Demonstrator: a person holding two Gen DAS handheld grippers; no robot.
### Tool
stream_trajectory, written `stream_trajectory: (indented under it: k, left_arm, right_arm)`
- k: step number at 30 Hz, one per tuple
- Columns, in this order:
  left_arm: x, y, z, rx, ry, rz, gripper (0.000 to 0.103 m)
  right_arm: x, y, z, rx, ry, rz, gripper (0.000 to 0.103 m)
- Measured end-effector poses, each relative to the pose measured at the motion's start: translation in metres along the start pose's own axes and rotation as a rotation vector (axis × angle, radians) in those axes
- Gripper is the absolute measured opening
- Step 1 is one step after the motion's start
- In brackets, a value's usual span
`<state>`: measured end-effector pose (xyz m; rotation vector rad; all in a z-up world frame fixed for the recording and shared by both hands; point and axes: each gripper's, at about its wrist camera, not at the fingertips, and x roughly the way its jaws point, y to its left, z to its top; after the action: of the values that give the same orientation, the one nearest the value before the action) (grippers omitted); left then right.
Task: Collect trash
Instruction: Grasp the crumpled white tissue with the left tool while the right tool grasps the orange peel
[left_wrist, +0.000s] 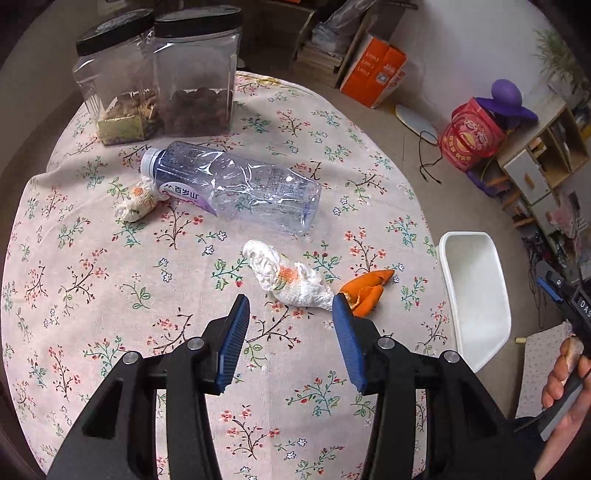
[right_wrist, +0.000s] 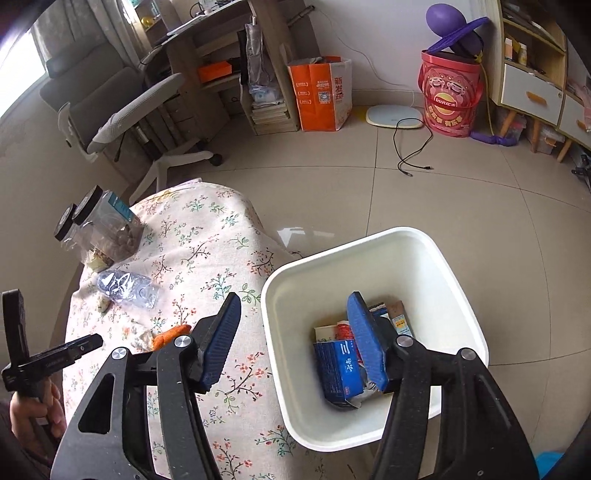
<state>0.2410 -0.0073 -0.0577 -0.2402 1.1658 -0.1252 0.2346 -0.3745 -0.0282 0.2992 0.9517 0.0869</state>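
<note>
Plainly the left gripper (left_wrist: 290, 317), jaws wide and empty, is the nearer one: the crumpled tissue (left_wrist: 290, 278) lies on the desk (left_wrist: 110, 295) just ahead of it, long axis slanting toward the orange peel (left_wrist: 367, 291), while the right gripper (right_wrist: 293, 321), also wide and empty, hangs over the white bin (right_wrist: 424, 258).

Soft daylight, sharp, fisheye-warped edges

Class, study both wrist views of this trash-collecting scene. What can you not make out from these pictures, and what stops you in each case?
- Contents of the white bin: right wrist view, the right gripper finger covers part of the blue carton and the items behind it.
- Bin interior: left wrist view, seen side-on, contents hidden by its wall.
- Orange peel: left wrist view, its near end is behind the left gripper finger.
- Bottle label: largely unreadable, upside down and wrinkled.
</note>
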Motion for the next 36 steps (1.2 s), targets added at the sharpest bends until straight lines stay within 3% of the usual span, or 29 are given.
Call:
stream_trajectory:
  k: [3, 12, 24, 25, 28, 36]
  left_arm:
    - [0.007, 0.018, -0.005, -0.073, 0.010, -0.015, 0.056]
    - [0.029, 0.011, -0.001, -0.133, 0.038, -0.113, 0.062]
    - [0.069, 0.010, 0.008, -0.173, 0.064, -0.166, 0.062]
    - [0.072, 0.009, 0.008, -0.170, 0.061, -0.167, 0.060]
    - [0.076, 0.012, 0.008, -0.173, 0.052, -0.194, 0.033]
    - [0.049, 0.020, 0.007, -0.183, -0.011, -0.197, 0.029]
  right_arm:
    - [0.023, 0.017, -0.002, 0.038, 0.087, 0.111, 0.060]
    - [0.075, 0.105, -0.030, -0.067, 0.233, 0.183, 0.060]
    - [0.103, 0.124, -0.043, -0.080, 0.280, 0.138, 0.060]
    - [0.105, 0.125, -0.044, -0.081, 0.283, 0.133, 0.060]
    - [0.110, 0.127, -0.046, -0.084, 0.294, 0.126, 0.060]
    - [0.121, 0.130, -0.048, -0.084, 0.311, 0.123, 0.060]
